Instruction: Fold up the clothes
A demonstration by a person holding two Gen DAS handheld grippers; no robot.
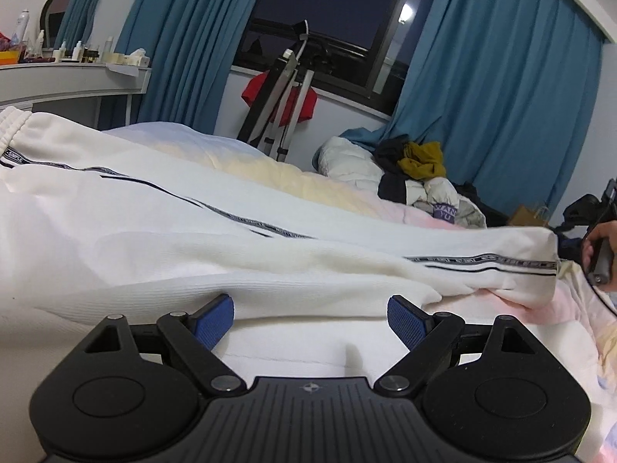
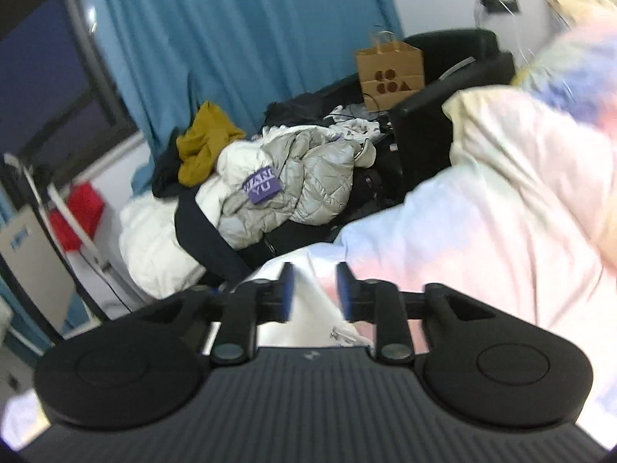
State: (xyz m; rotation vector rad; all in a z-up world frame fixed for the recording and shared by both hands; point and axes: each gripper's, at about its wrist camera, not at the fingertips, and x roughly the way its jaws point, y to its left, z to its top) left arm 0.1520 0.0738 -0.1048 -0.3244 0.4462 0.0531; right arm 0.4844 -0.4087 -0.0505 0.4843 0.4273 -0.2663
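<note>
White track pants with a black side stripe lie stretched across the bed, waistband at far left, leg cuff at right. My left gripper is open, its blue pads low over the near edge of the pants. My right gripper has its pads a small gap apart around a fold of white cloth; the view is blurred. The right gripper also shows in the left wrist view, at the cuff end.
A pastel quilt covers the bed. A heap of jackets and clothes lies beyond the bed's far side, with a brown paper bag behind. Blue curtains, a folded ladder and a dressing table line the walls.
</note>
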